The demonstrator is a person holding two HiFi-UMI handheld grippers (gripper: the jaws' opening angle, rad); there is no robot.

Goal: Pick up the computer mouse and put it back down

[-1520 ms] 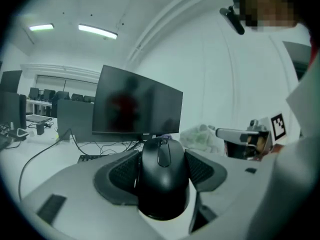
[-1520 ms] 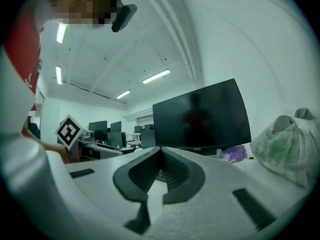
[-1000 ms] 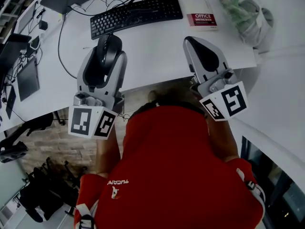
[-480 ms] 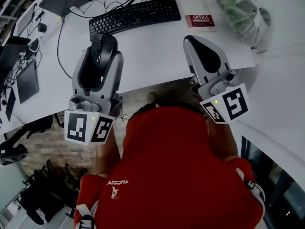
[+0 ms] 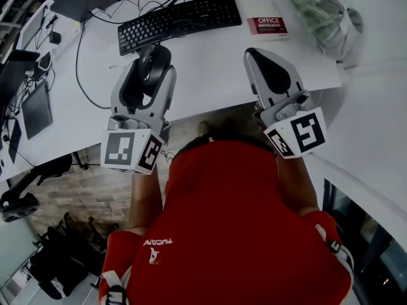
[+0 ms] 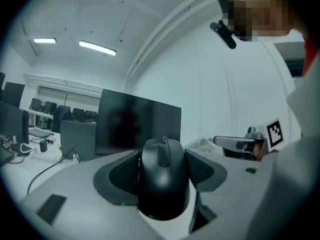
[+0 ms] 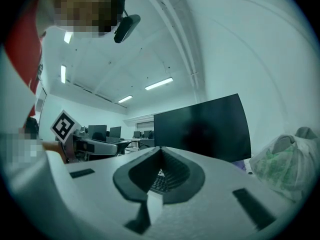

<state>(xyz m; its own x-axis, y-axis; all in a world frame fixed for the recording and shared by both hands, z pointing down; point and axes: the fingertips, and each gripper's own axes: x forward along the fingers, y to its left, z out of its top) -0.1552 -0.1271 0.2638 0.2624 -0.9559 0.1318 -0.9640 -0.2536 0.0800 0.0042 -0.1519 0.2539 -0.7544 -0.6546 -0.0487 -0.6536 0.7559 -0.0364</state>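
While clamped on the computer mouse (image 6: 162, 181) seated between the left gripper's (image 5: 154, 61) fingers (image 6: 201, 169), risks a slip onto the worktop (image 5: 210, 68) under the fingertips if loosened early, or a knock on the keyboard (image 5: 178, 19) just beyond. Right gripper's (image 7: 160, 153) fingers pressed together, empty.

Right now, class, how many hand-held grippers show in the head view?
2. The left hand-held gripper, near the keyboard, is shut on the computer mouse; the right hand-held gripper, shut and empty, is over the desk.
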